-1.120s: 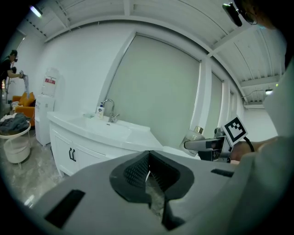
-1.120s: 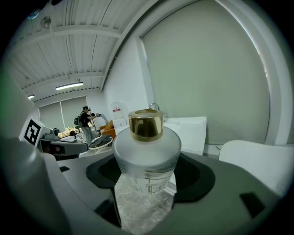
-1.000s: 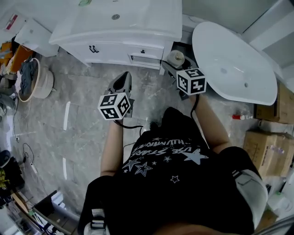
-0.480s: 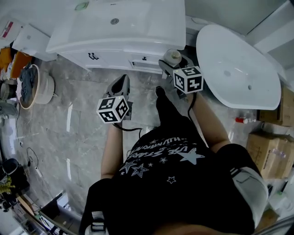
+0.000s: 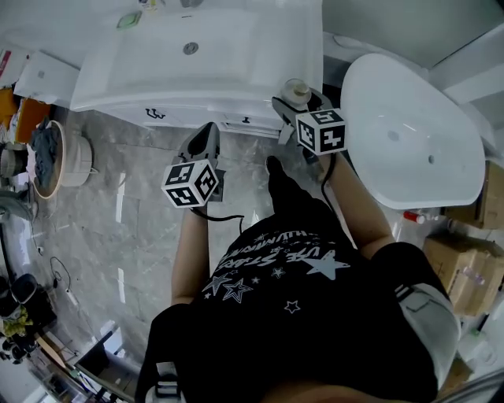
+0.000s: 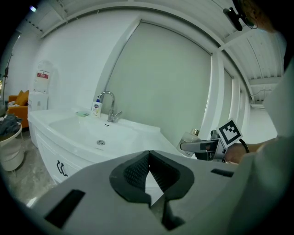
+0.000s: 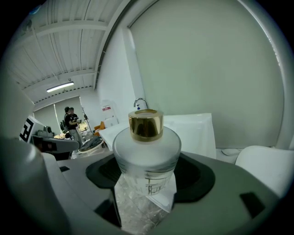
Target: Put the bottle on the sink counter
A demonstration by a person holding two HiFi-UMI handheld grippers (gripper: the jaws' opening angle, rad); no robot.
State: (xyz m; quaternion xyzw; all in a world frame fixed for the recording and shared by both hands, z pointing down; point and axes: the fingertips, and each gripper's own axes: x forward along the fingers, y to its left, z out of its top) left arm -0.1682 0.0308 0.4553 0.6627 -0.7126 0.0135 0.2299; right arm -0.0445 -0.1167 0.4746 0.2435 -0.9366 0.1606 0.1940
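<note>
A frosted glass bottle (image 7: 147,149) with a gold cap (image 7: 145,124) stands upright between the jaws of my right gripper (image 7: 147,172), which is shut on it. In the head view the bottle (image 5: 297,92) hangs beside the right front corner of the white sink counter (image 5: 260,71), above the floor. My left gripper (image 5: 209,132) is lower and to the left, in front of the cabinet drawers, its jaws shut on nothing. The left gripper view looks over the basin (image 6: 98,133) and shows the bottle (image 6: 189,137) at the right.
A white bathtub (image 5: 409,126) lies to the right of the counter. A faucet (image 6: 106,98), a small soap bottle (image 6: 96,109) and a green dish (image 5: 128,19) stand at the counter's back. A basket (image 5: 51,149) is at far left, cardboard boxes (image 5: 465,268) at right.
The person has stepped toward the sink. Both grippers have come closer to the counter, and the bottle has moved up next to its right front corner.
</note>
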